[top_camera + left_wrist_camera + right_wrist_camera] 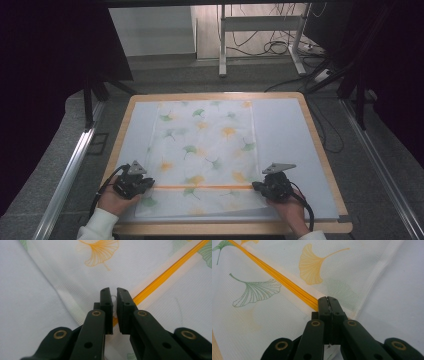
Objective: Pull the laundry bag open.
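I stood at a wooden-edged worktop (320, 150) covered by a pale sheet, with a translucent zip bag (205, 150) printed with green and orange ginkgo leaves lying flat along its middle. An orange zip strip (200, 187) ran across the bag near the edge closest to me.

My left gripper (146, 183) sat at the left end of that strip. Seen from the left gripper view, its jaws (113, 305) were nearly together, pinching a small white tab at the strip's end, probably the slider pull, though I could not be sure.

My right gripper (259, 186) sat at the strip's right end. From the right gripper view, its jaws (328, 305) were clamped tight on the bag's edge just where the orange strip (287, 282) ended.

Holding both ends seemed meant to keep the strip taut and straight, so the bag would not bunch when the zip ran along it.
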Motion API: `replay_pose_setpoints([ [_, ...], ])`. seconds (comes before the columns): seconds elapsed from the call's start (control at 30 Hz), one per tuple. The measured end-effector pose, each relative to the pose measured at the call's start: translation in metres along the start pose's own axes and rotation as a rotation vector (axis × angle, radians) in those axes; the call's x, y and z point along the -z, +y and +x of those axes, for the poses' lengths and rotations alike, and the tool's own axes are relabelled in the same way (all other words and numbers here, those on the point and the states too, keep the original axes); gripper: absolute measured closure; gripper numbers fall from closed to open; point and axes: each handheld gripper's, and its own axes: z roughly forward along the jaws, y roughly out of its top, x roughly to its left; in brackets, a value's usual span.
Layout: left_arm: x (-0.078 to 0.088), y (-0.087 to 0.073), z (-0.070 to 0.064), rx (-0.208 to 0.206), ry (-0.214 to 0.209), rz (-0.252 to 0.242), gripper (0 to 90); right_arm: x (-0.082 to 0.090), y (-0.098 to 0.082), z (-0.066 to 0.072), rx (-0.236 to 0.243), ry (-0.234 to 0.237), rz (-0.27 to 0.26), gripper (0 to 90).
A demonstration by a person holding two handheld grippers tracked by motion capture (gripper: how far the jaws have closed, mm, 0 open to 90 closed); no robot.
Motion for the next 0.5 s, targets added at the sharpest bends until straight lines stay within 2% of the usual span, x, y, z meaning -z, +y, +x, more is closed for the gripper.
replay_pose_setpoints([
  [0.5,0.0047,-0.0057,0.0074,0.025,0.001,0.003,84.7,0.0,-0.0005,0.0,0.004,0.0,-0.004,89.6],
])
